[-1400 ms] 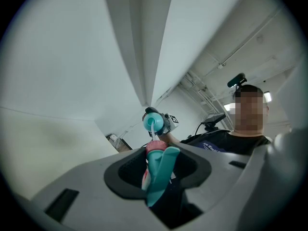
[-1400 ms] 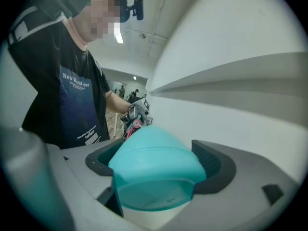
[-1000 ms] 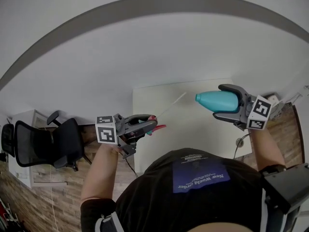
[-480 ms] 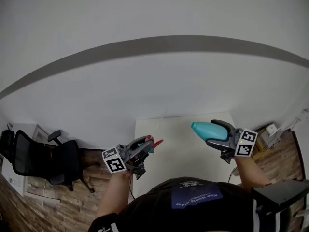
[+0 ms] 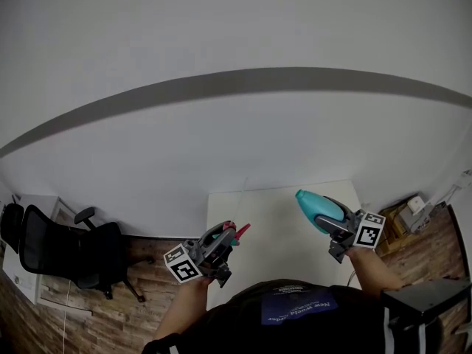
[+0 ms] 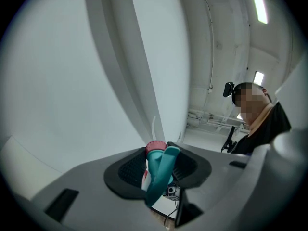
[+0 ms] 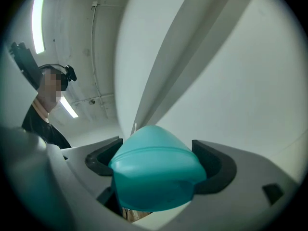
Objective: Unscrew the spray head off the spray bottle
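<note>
The spray head [image 5: 234, 234], teal with a pink-red collar, is off the bottle and sits clamped in my left gripper [image 5: 223, 239] over the near left edge of the white table [image 5: 276, 220]. In the left gripper view the spray head [image 6: 158, 171] stands between the dark pads [image 6: 129, 170], its collar and thin white dip tube [image 6: 155, 127] pointing away. My right gripper [image 5: 330, 220] is shut on the teal bottle [image 5: 317, 206], which tilts up and to the left, apart from the head. In the right gripper view the bottle [image 7: 156, 174] fills the space between the jaws.
A black office chair [image 5: 70, 251] stands on the wooden floor left of the table, with a white cabinet [image 5: 18, 268] beyond it. A cardboard box [image 5: 408, 211] and cables lie at the right. The person's torso is close below both grippers.
The head camera has tipped upward, so wall fills more of the view. Both grippers have come down and closer to the body, rolling as they went; each keeps its hold.
</note>
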`<action>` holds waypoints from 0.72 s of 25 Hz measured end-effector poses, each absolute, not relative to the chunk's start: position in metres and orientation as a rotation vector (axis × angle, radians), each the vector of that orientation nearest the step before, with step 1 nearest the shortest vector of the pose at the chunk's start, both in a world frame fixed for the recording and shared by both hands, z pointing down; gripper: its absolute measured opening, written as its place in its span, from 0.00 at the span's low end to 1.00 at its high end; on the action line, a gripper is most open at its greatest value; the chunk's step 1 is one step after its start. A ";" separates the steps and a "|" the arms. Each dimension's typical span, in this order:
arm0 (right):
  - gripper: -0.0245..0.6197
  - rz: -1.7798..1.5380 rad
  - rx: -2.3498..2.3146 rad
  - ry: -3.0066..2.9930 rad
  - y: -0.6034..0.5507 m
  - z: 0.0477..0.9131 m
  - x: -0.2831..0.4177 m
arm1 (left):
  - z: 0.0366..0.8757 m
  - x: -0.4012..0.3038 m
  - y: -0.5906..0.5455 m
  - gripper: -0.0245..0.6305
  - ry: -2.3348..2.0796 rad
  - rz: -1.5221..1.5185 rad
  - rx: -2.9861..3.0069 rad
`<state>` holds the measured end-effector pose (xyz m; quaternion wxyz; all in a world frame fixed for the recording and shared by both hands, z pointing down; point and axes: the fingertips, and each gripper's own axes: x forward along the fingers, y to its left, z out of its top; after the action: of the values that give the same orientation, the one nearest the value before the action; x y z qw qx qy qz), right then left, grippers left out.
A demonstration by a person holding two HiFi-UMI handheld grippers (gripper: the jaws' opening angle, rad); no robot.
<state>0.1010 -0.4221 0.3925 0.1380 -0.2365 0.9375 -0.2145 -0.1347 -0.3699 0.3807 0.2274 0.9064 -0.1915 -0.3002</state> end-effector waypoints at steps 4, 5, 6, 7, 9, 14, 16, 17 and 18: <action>0.73 -0.623 -0.689 2.702 -0.425 0.393 0.102 | 0.382 -0.138 -0.372 0.26 -0.538 -0.868 2.447; 0.73 -0.618 -0.689 2.701 -0.425 0.392 0.102 | 0.383 -0.138 -0.372 0.26 -0.537 -0.870 2.441; 0.73 -0.613 -0.689 2.701 -0.425 0.391 0.101 | 0.384 -0.138 -0.371 0.26 -0.534 -0.869 2.438; 0.73 -0.608 -0.687 2.700 -0.425 0.390 0.100 | 0.384 -0.137 -0.370 0.26 -0.531 -0.868 2.436; 0.73 -0.598 -0.683 2.701 -0.426 0.388 0.098 | 0.383 -0.137 -0.370 0.26 -0.524 -0.862 2.438; 0.73 -0.594 -0.680 2.710 -0.426 0.387 0.096 | 0.380 -0.136 -0.369 0.26 -0.518 -0.853 2.441; 0.73 -0.597 -0.684 2.714 -0.426 0.386 0.096 | 0.380 -0.136 -0.369 0.26 -0.522 -0.843 2.443; 0.73 -0.596 -0.684 2.717 -0.427 0.386 0.096 | 0.380 -0.135 -0.369 0.26 -0.522 -0.839 2.444; 0.73 -0.594 -0.683 2.719 -0.427 0.385 0.095 | 0.380 -0.135 -0.369 0.26 -0.518 -0.838 2.443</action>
<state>0.0953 -0.4267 0.3854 0.1373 -0.2362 0.9398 -0.2053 -0.1350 -0.3686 0.3797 0.2508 0.8978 -0.1905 -0.3078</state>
